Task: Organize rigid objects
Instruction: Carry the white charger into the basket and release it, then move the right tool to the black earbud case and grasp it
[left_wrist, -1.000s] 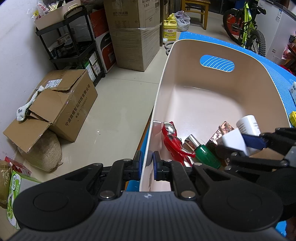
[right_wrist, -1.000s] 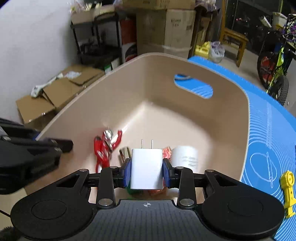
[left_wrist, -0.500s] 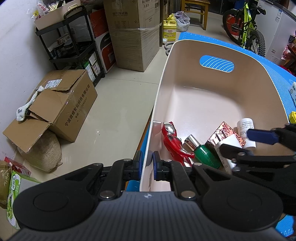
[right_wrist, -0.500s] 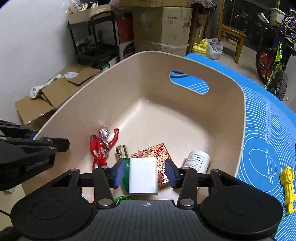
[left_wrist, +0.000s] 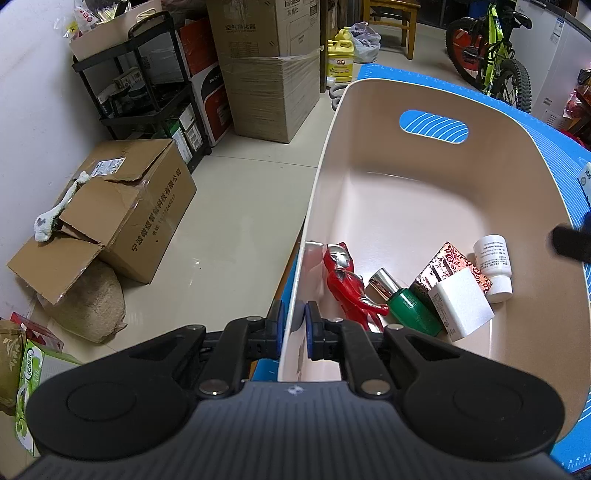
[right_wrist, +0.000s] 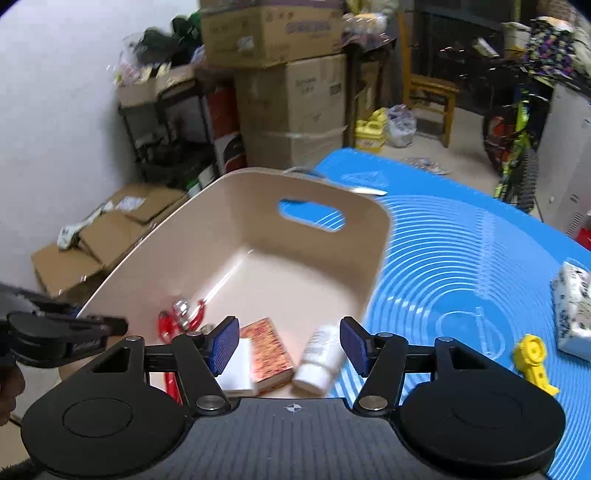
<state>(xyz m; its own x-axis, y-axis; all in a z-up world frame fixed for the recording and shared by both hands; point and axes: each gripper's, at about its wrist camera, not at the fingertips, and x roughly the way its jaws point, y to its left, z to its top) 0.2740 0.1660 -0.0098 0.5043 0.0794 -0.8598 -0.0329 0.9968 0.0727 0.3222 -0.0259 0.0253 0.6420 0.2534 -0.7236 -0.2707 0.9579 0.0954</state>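
A beige plastic bin (left_wrist: 436, 92) (right_wrist: 325, 206) stands on a blue mat (right_wrist: 461, 258). My left gripper (left_wrist: 293, 328) is shut on the bin's near left wall. Inside lie a red figure (left_wrist: 345, 275), a green bottle (left_wrist: 410, 308), a white charger block (left_wrist: 461, 302) (right_wrist: 238, 365), a red patterned box (left_wrist: 456, 264) (right_wrist: 267, 349) and a white pill bottle (left_wrist: 495, 260) (right_wrist: 319, 356). My right gripper (right_wrist: 290, 341) hangs above the bin's near right side, its jaws opening with nothing between the pads. A yellow toy (right_wrist: 532, 360) and a white patterned box (right_wrist: 572, 302) lie on the mat to the right.
Left of the table, the floor holds an open cardboard box (left_wrist: 122, 206), a sack (left_wrist: 88, 306) and a black shelf (left_wrist: 147, 92). Stacked cartons (left_wrist: 269, 70), a yellow jug (left_wrist: 341, 62), a wooden chair (right_wrist: 430, 92) and a bicycle (left_wrist: 491, 55) stand behind.
My right gripper let go of the white charger, which now lies in the bin, then opened wider and drew up and back to the right. The left gripper kept still.
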